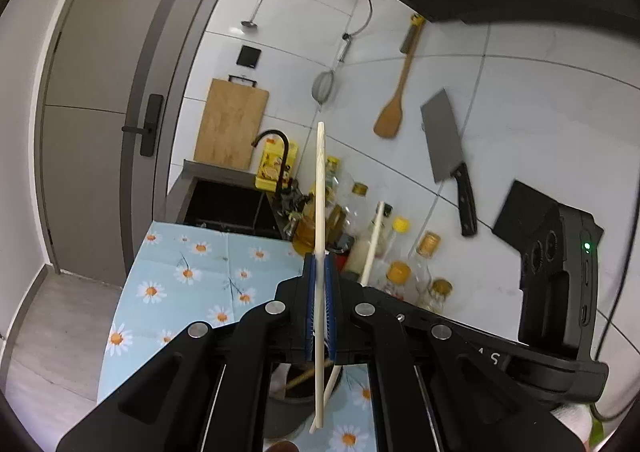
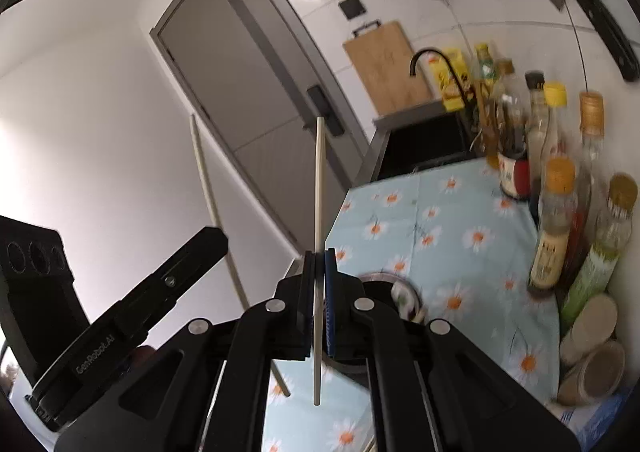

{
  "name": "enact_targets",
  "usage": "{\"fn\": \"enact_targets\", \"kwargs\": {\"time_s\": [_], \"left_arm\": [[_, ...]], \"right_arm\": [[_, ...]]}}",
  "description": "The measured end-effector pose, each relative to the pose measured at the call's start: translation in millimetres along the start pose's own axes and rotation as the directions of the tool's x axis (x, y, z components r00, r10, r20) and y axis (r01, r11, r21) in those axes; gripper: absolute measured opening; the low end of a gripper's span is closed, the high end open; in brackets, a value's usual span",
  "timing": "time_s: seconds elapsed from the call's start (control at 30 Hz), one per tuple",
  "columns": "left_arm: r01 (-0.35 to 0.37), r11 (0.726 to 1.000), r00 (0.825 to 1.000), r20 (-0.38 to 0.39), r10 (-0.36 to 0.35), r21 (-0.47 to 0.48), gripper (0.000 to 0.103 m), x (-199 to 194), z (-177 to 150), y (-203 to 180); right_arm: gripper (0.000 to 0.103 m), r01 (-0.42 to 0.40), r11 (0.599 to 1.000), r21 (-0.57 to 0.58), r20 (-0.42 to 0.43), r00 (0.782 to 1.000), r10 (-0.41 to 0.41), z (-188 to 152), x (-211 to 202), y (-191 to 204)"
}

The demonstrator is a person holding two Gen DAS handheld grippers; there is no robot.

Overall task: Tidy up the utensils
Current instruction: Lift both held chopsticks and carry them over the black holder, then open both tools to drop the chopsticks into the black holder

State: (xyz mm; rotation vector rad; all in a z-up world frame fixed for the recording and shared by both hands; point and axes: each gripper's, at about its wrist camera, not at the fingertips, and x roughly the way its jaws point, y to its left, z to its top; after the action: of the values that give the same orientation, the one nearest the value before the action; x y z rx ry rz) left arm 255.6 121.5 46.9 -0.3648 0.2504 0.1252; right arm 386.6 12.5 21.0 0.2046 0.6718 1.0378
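My left gripper (image 1: 319, 258) is shut on pale chopsticks (image 1: 320, 179) that stand upright between its blue pads, above a dark round utensil holder (image 1: 294, 410) partly hidden under the jaws. My right gripper (image 2: 319, 254) is shut on a single pale chopstick (image 2: 318, 179), held upright above the same dark holder (image 2: 394, 292), whose rim shows past the fingers. The right gripper's body (image 1: 556, 272) shows at the right of the left wrist view with its chopstick (image 1: 373, 240). The left gripper (image 2: 132, 304) and its chopsticks (image 2: 212, 207) show at the left of the right wrist view.
A blue daisy-print cloth (image 1: 192, 272) covers the counter. Several oil and sauce bottles (image 2: 556, 219) and jars (image 2: 592, 356) stand along the tiled wall. A sink with a black tap (image 1: 276, 155), a cutting board (image 1: 232, 123), a cleaver (image 1: 446, 143), a wooden spatula (image 1: 394, 107) and a strainer (image 1: 323, 87) are at the wall.
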Motion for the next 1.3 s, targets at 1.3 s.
{"fn": "enact_targets", "kwargs": {"time_s": [1.3], "left_arm": [[-0.068, 0.997, 0.993, -0.1, 0.064, -0.036, 0.018, 51.9, -46.4, 36.4]], "right_arm": [[0.023, 0.045, 0.998, -0.036, 0.028, 0.999, -0.044, -7.4, 32.1, -33.4]]}}
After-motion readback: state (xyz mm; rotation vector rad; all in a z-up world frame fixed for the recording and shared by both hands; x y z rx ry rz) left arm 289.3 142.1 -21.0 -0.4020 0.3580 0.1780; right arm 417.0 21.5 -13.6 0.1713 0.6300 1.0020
